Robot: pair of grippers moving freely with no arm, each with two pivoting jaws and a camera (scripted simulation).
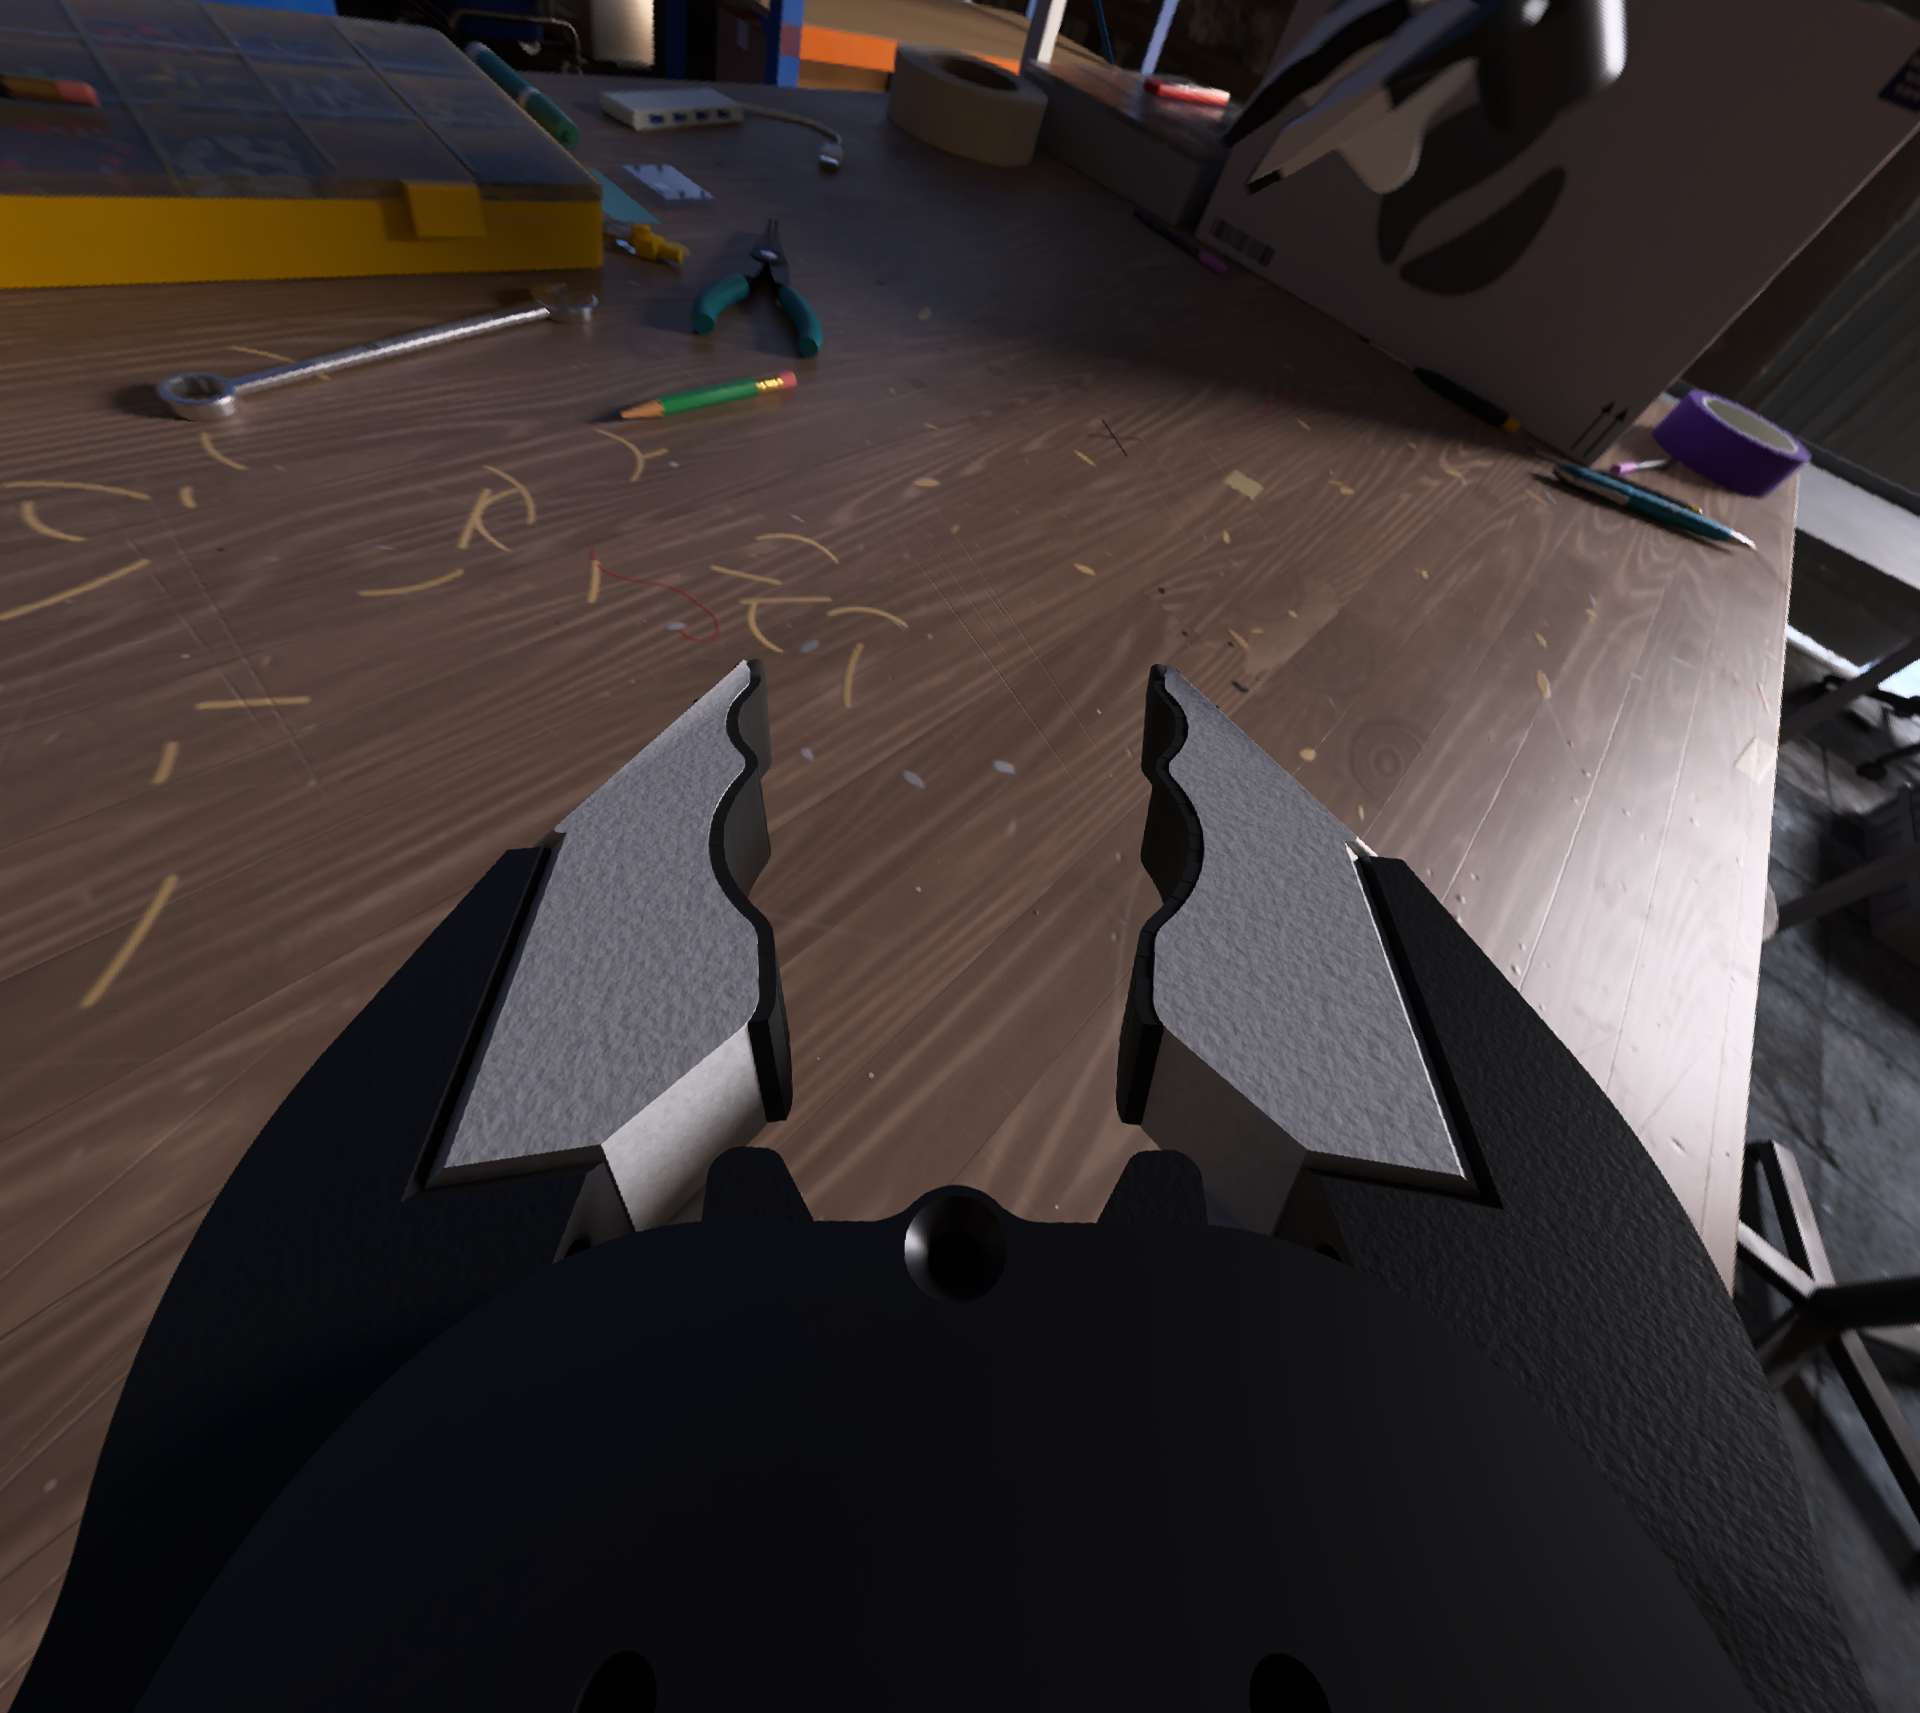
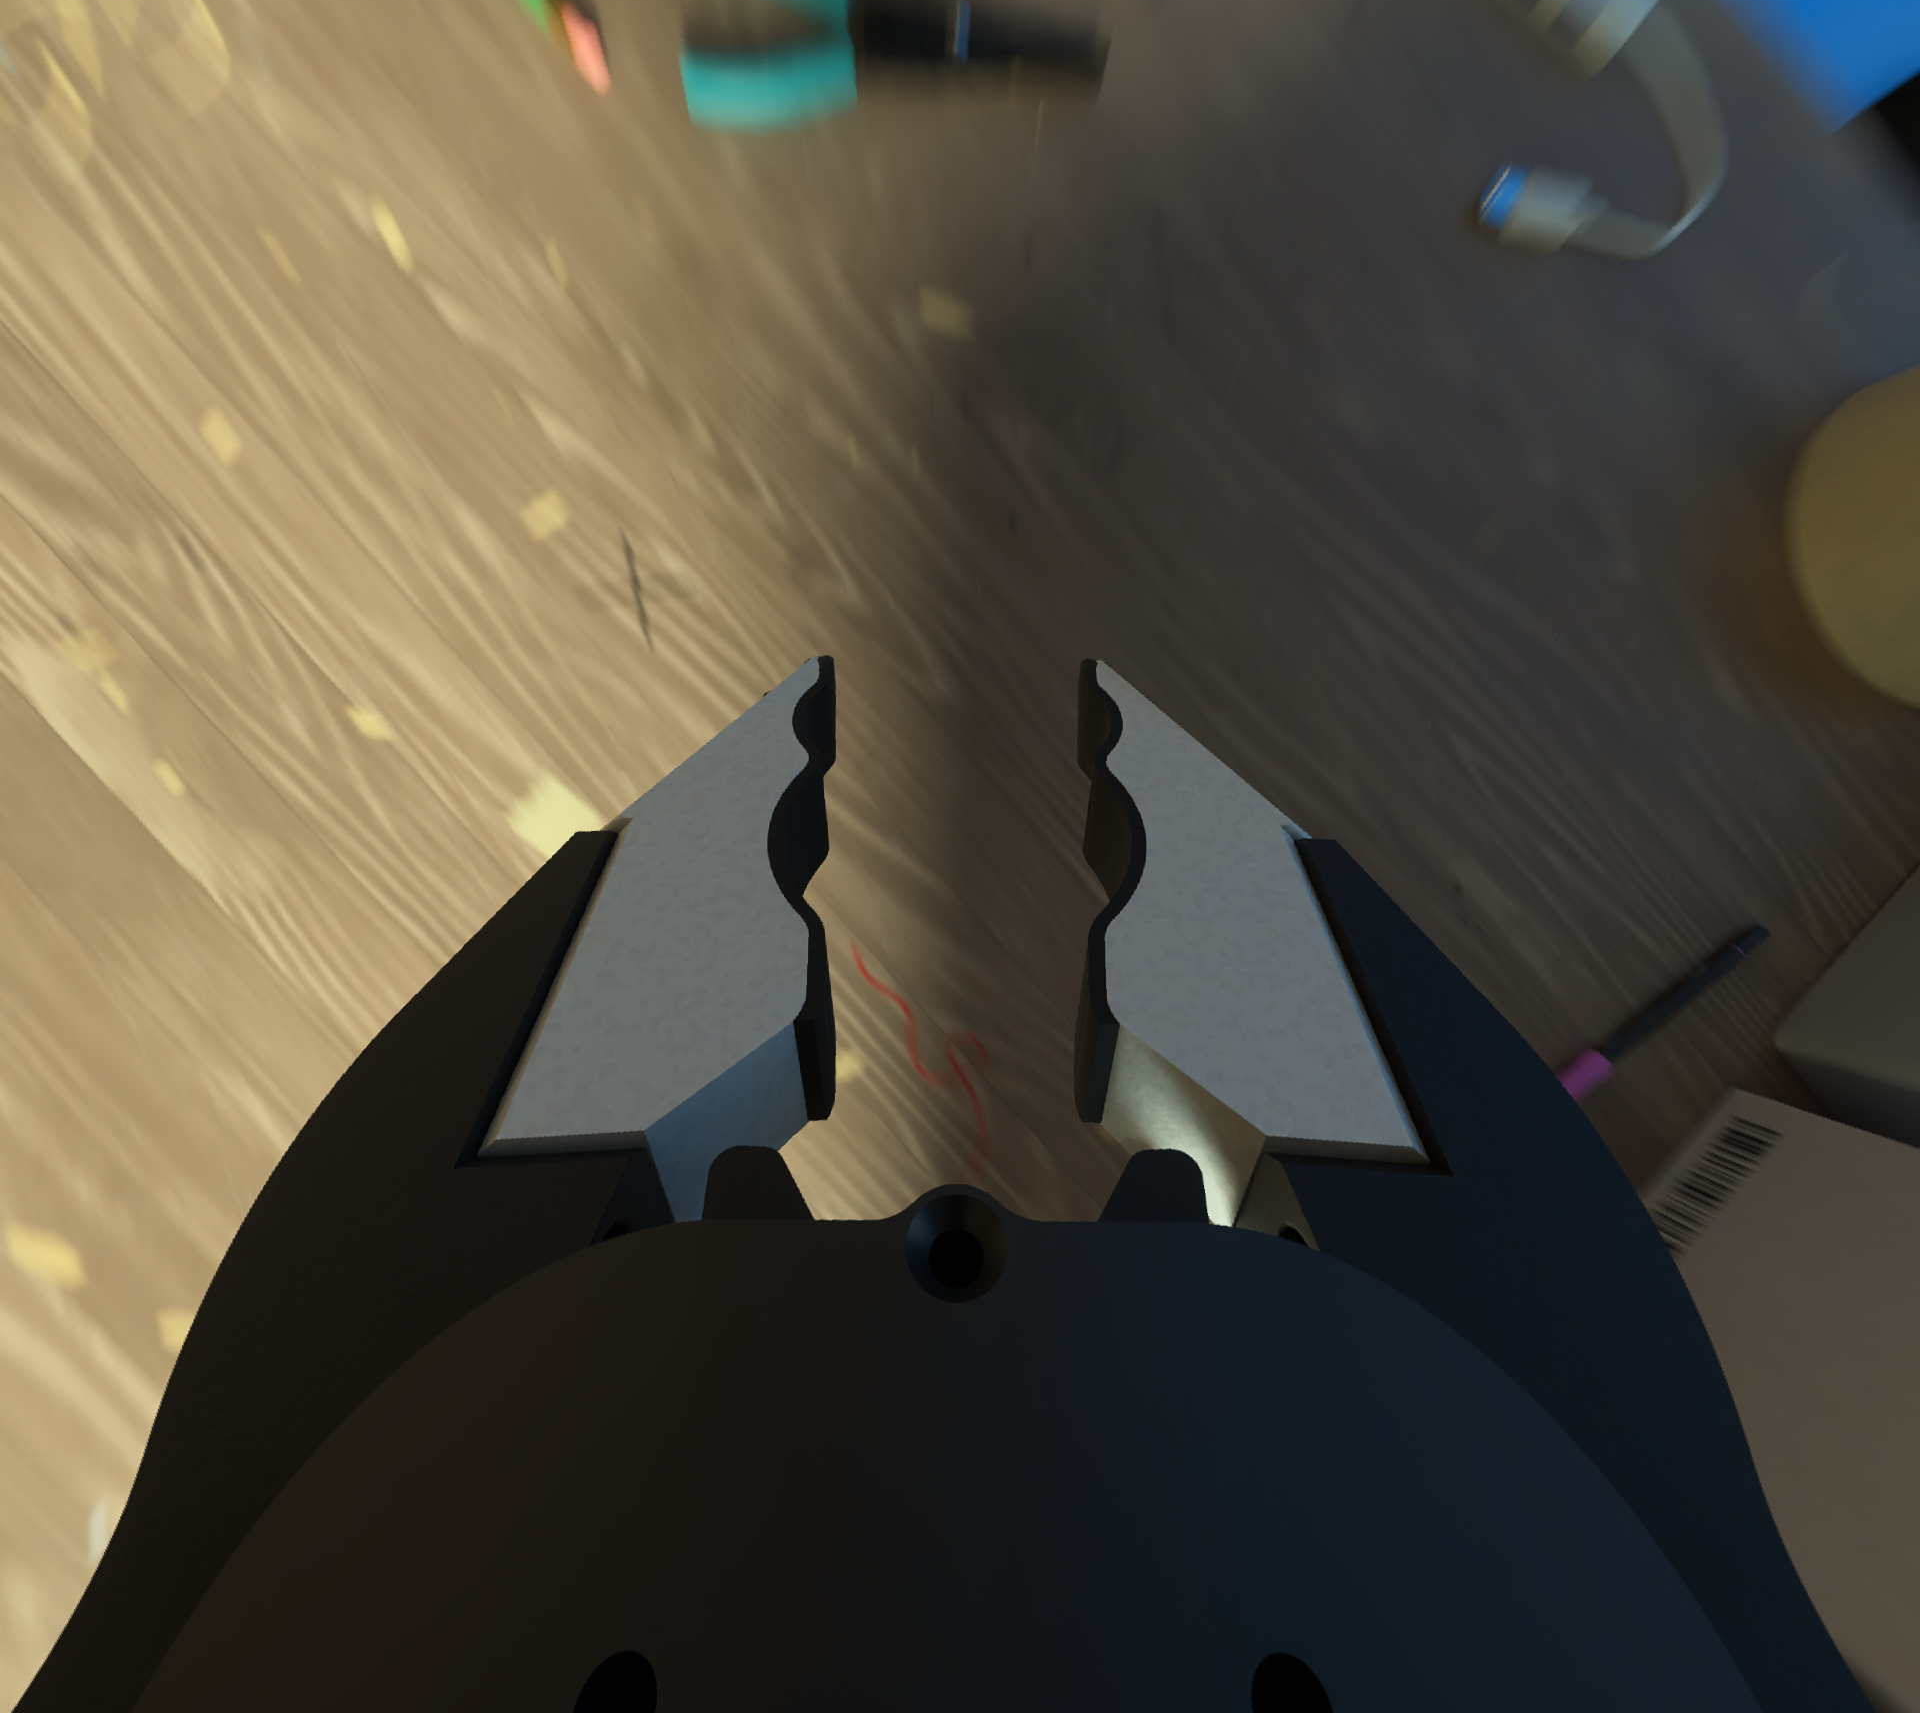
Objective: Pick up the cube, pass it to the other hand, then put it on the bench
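Observation:
No cube shows in either view. My left gripper (image 1: 953,676) is open and empty, low over the brown wooden bench (image 1: 1039,468). My right gripper (image 2: 956,666) is open and empty, looking down on the bench (image 2: 416,520); that view is blurred by motion. The right gripper also shows in the left wrist view (image 1: 1351,105), high at the upper right in front of a cardboard box, fingers pointing down and left.
A yellow organiser case (image 1: 291,229), a wrench (image 1: 364,359), teal pliers (image 1: 764,292) and a green pencil (image 1: 717,396) lie at the far left. A cardboard box (image 1: 1662,229), purple tape (image 1: 1730,442) and a pen (image 1: 1652,505) are at the right, near the bench edge (image 1: 1766,832).

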